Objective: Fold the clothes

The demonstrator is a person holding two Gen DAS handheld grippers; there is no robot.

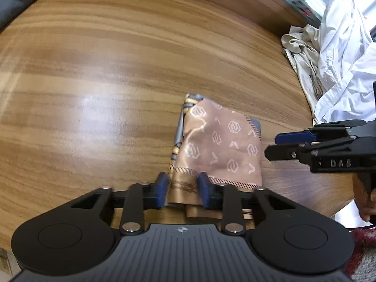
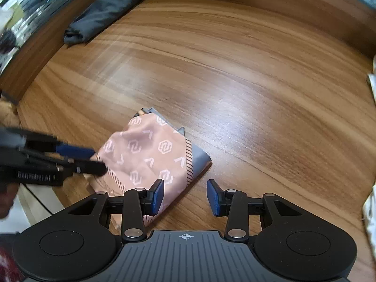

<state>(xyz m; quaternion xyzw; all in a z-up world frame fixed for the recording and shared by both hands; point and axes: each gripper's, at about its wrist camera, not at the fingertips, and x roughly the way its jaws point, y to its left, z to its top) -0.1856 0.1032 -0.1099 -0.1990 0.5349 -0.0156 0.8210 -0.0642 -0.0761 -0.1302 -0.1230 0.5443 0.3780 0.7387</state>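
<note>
So the worktop (image 1: 117, 70) here is a big wood-grain slab, warm brown with streaky darker bands running across it, and there's a shiny glare patch near the middle. Its far edge curves round in both wrist views (fisheye, so hard to say how round it really is).

The folded cloth (image 1: 218, 141) sits close to the near edge of the worktop. It's a pinkish-tan satin piece with white hexagon logos and little chevrons, a striped hem, and a grey layer poking out along one side underneath.

The left tool (image 1: 182, 188) is down over the near end of the cloth, blue pads partly apart with a tan fold of fabric sitting between them. I can't tell whether the pads actually press on it. The right tool (image 2: 185, 196) has its pads standing well apart over bare wood just beside the cloth's corner, nothing between them; its left pad overlaps the cloth's edge in that view.

Around the edges: a heap of crumpled white clothes (image 1: 340, 65) at the far right corner of the worktop, and a dark grey folded garment (image 2: 103, 14) lying near the far left edge. Past the far edge there's something like windows, too blurry to say more. A bit of a hand (image 1: 366, 206) shows by the near right edge.
</note>
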